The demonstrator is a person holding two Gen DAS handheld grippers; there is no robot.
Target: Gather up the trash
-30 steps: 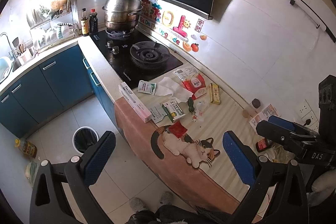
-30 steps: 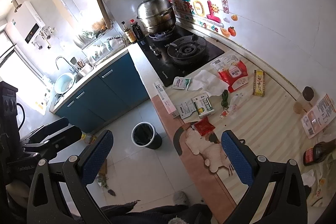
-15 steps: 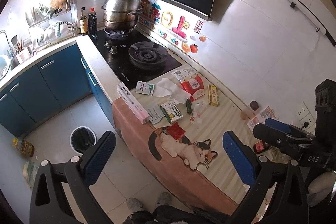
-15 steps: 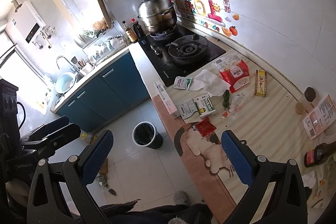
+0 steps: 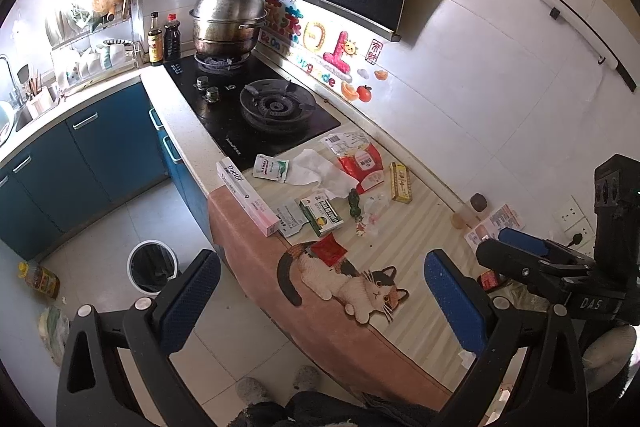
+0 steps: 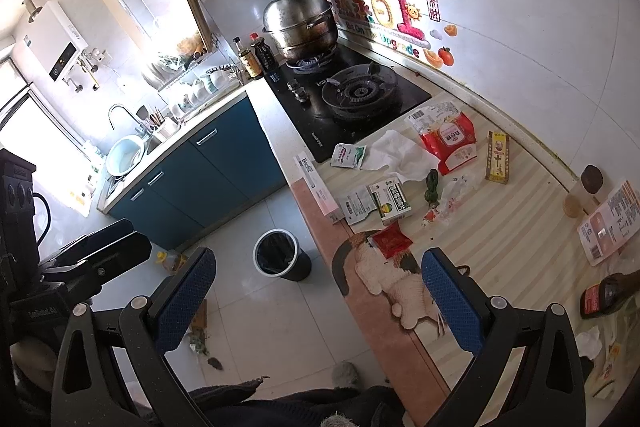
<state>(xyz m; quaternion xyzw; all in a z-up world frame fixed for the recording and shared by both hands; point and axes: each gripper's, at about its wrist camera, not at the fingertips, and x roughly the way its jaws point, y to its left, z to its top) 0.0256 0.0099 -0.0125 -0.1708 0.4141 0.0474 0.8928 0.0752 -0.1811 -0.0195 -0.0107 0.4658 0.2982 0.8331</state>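
Trash lies on the striped cat-print counter mat (image 5: pixel 400 239): a long white box (image 5: pixel 246 195), a green medicine box (image 5: pixel 322 216), a red sachet (image 5: pixel 329 249), a crumpled tissue (image 5: pixel 316 167), a red-white bag (image 5: pixel 362 163) and a yellow box (image 5: pixel 401 182). A black-lined bin (image 5: pixel 152 269) stands on the floor; it also shows in the right wrist view (image 6: pixel 278 259). My left gripper (image 5: pixel 320 307) is open and empty, high above the counter edge. My right gripper (image 6: pixel 316 301) is open and empty, also held high. The red sachet (image 6: pixel 391 239) lies just ahead of it.
A gas hob (image 5: pixel 256 107) with a steel steamer pot (image 5: pixel 228 21) is behind the trash. Blue cabinets (image 5: pixel 100 147) run left to a sink. A dark bottle (image 6: pixel 608 295) and a leaflet (image 6: pixel 612 223) lie at the counter's right. An oil bottle (image 5: pixel 38 277) stands on the floor.
Both grippers have drifted slightly, so the counter and bin shift a little in view. Nothing has been picked up or moved.
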